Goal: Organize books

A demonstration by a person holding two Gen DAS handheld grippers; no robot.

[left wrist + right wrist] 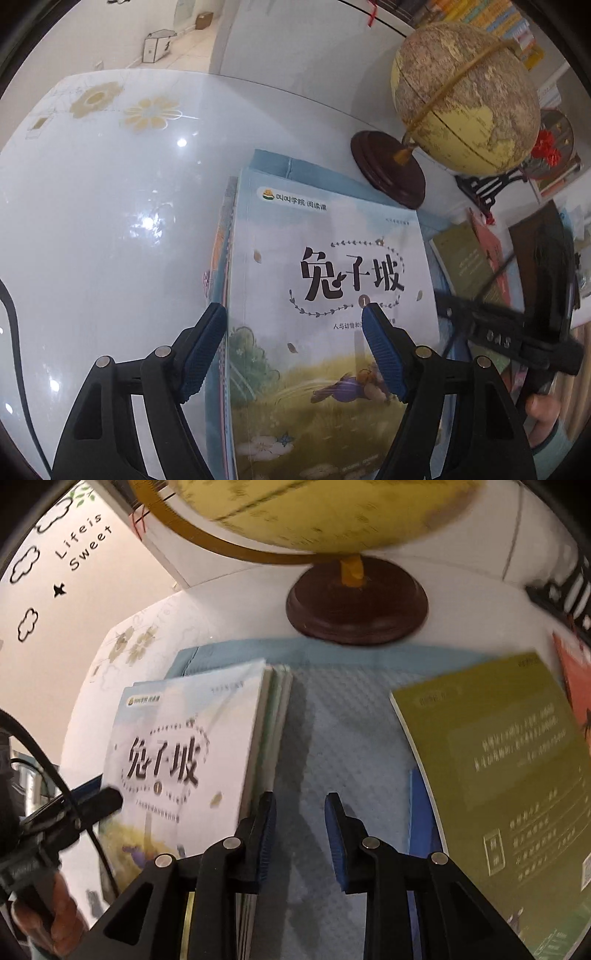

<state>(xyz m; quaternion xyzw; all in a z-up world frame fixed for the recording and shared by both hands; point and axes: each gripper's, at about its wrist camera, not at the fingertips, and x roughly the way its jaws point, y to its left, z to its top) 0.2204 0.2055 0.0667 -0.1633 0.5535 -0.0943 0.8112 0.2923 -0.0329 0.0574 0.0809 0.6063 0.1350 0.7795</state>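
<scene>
A stack of books lies on a pale blue mat point(332, 720); its top book point(332, 229) has a white and sky-blue cover with large black characters. My left gripper point(293, 308) hovers open over the stack's left side, one finger past the stack's edge and the other above the cover. My right gripper point(300, 798) stands nearly shut over the bare mat, just right of the stack point(184, 716), with a narrow gap and nothing in it. An olive-green book point(498, 760) lies to its right, partly over a blue book point(421, 805).
A yellow globe point(465, 96) on a dark wooden base point(388, 170) stands behind the stack. A red book point(576, 686) lies at the far right. Glossy white table point(110, 221) stretches to the left. A hand point(546, 410) holds the other gripper at the right.
</scene>
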